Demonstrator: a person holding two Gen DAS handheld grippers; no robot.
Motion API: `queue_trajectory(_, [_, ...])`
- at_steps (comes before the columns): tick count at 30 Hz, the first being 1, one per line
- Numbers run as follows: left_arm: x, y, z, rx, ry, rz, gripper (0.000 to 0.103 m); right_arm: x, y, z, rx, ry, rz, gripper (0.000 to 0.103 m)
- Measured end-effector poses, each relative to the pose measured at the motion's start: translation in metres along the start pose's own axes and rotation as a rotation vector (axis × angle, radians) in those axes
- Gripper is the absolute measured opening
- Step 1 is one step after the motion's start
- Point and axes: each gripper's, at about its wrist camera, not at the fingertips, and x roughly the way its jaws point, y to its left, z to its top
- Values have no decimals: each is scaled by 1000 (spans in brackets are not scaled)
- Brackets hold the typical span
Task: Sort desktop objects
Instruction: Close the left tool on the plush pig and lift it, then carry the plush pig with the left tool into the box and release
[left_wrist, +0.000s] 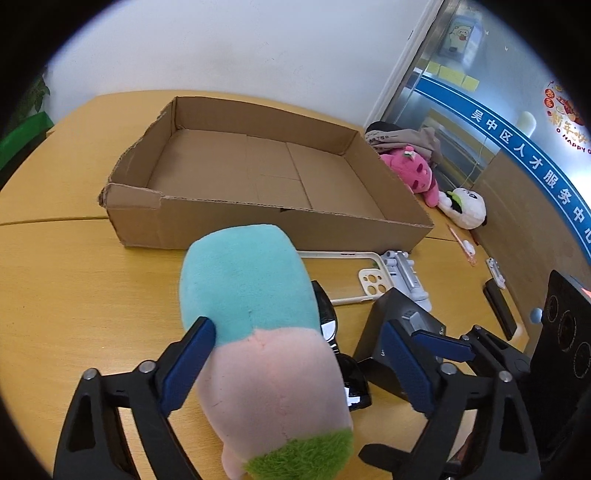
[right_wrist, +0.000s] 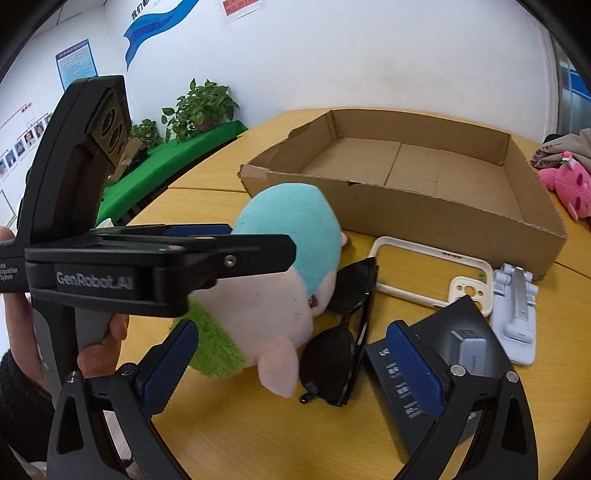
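A plush toy (left_wrist: 258, 332), teal, pink and green, lies on the wooden table between the wide-open fingers of my left gripper (left_wrist: 299, 358); the left pad touches its side, the right pad stands apart. It also shows in the right wrist view (right_wrist: 280, 266), with the left gripper's body (right_wrist: 159, 266) beside it. My right gripper (right_wrist: 291, 365) is open and empty, low over the table, with black sunglasses (right_wrist: 340, 339) lying between its fingers. An empty cardboard box (left_wrist: 258, 221) (right_wrist: 461, 221) stands behind.
A cream phone case (right_wrist: 424, 280), a white phone stand (right_wrist: 517, 317) and a dark box with a charger (right_wrist: 454, 354) lie to the right. Pink (left_wrist: 413, 170) and white (left_wrist: 465, 206) plush toys sit by the right table edge. Potted plants (right_wrist: 199, 107) stand at the left.
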Motion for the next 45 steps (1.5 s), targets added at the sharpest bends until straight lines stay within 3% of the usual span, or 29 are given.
queue_trajectory(2, [-1, 2, 0, 0, -4, 21, 59, 3, 1, -1, 1, -1, 12, 93])
queue_trajectory(5, [0, 9, 1, -23, -4, 54, 42, 10, 2, 1, 9, 10, 63, 74])
queue_trajectory(7, [0, 14, 1, -38, -4, 55, 41, 12, 9, 2, -10, 10, 94, 63])
queue_trajectory(10, [-2, 12, -1, -19, -5, 81, 47, 17, 15, 2, -24, 26, 108, 64])
queue_trajectory(11, [-1, 9, -2, -3, 1, 99, 60, 20, 15, 2, -17, 35, 116, 69])
queue_trajectory(13, [5, 3, -7, 27, 28, 133, 75, 26, 14, 1, 5, 61, 118, 94])
queue_trajectory(16, [11, -5, -15, 71, 28, 179, 77, 32, 16, -1, 4, 81, 133, 95])
queue_trajectory(19, [12, -7, -15, 87, 24, 195, 77, 38, 24, -4, -29, 95, 144, 89])
queue_trajectory(24, [13, 8, -10, 26, 28, 145, 77, 45, 26, -10, -15, 83, 185, 84])
queue_trajectory(33, [-2, 7, -12, -7, 2, 140, 59, 30, 26, -8, 1, 20, 248, 71])
queue_trajectory(38, [-42, -3, 7, 3, -106, 150, 59, -1, 42, 12, -82, -76, 254, 70])
queue_trajectory(45, [-90, -31, 71, 118, -244, 186, 57, -44, 44, 75, -142, -190, 279, 70])
